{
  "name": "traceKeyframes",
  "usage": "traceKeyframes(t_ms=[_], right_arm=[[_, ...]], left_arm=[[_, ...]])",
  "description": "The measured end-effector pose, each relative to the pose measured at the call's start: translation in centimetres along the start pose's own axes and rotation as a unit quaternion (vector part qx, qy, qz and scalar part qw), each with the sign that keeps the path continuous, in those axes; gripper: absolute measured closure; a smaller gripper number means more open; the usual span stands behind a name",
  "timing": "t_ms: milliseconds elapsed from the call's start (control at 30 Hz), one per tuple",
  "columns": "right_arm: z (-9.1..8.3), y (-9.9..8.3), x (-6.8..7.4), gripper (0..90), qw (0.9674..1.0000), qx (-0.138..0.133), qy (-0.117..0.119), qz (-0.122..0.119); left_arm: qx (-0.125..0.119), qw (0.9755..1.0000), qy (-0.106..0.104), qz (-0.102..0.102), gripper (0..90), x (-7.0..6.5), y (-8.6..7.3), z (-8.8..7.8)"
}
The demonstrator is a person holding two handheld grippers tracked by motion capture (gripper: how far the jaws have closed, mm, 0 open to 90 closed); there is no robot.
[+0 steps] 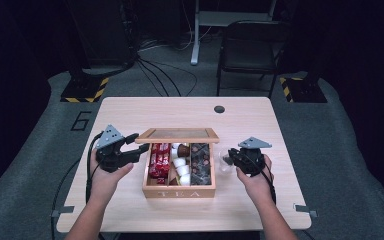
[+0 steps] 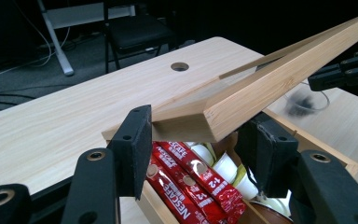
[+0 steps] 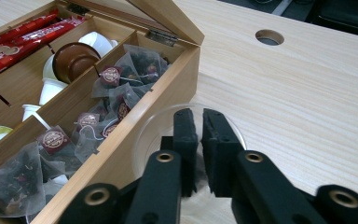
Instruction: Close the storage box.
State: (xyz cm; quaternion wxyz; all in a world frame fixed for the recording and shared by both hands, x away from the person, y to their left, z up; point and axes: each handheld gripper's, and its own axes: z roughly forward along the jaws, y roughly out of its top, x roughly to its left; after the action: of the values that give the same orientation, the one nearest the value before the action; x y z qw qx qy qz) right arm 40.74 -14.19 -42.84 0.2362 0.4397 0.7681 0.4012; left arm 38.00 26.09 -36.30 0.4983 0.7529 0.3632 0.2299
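A wooden tea box [image 1: 180, 190] stands mid-table with its glass-paned lid [image 1: 177, 134] lifted. My left gripper [image 1: 137, 146] is shut on the lid's left front corner; in the left gripper view the lid [image 2: 270, 79] slants up to the right from the left gripper [image 2: 198, 149]. The box holds red sachets [image 2: 186, 182], white pods [image 3: 98, 42], a brown capsule [image 3: 72, 58] and tea bags [image 3: 116, 93]. Right of the box stands a clear glass cup [image 3: 151, 128] with something dark in it [image 2: 300, 100]. My right gripper [image 3: 203, 135] hovers over the cup, a narrow gap between its jaws, nothing in it.
The tabletop has a round cable hole [image 1: 219, 109] near its far edge. A dark chair [image 1: 250, 50] and cables lie on the floor beyond the table. Bare wood stretches behind the box and along the near edge.
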Motion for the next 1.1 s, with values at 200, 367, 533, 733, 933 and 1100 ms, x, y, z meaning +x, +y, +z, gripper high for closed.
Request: traceKeyframes(t_ms=[200, 367, 533, 733, 933, 1100], right_arm=[[-0.2, 0.1, 0.2, 79.8, 1.0000, -0.006, 0.002, 0.002], [-0.3, 0.2, 0.4, 74.5, 0.9999, -0.009, 0.006, 0.003], [-0.5, 0.0, 1.0, 59.7, 0.9998, -0.015, 0.010, 0.008], [-0.9, 0.3, 1.3, 53.1, 0.9996, -0.022, 0.015, 0.011], [-1.2, 0.8, 2.0, 46.0, 0.9985, -0.028, 0.042, 0.022], [-1.9, 1.5, 3.6, 43.4, 0.9972, -0.046, 0.060, 0.005]], left_arm=[[0.000, 1.0000, 0.000, 0.000, 46.0, 0.0, 0.0, 0.0], [0.000, 1.0000, 0.000, 0.000, 46.0, 0.0, 0.0, 0.0], [0.000, 1.0000, 0.000, 0.000, 46.0, 0.0, 0.0, 0.0], [0.000, 1.0000, 0.001, 0.001, 46.0, 0.0, 0.0, 0.0], [-0.002, 1.0000, 0.001, -0.001, 45.9, 0.0, -0.1, 0.0], [-0.002, 1.0000, 0.002, -0.001, 45.9, 0.0, -0.1, 0.0]])
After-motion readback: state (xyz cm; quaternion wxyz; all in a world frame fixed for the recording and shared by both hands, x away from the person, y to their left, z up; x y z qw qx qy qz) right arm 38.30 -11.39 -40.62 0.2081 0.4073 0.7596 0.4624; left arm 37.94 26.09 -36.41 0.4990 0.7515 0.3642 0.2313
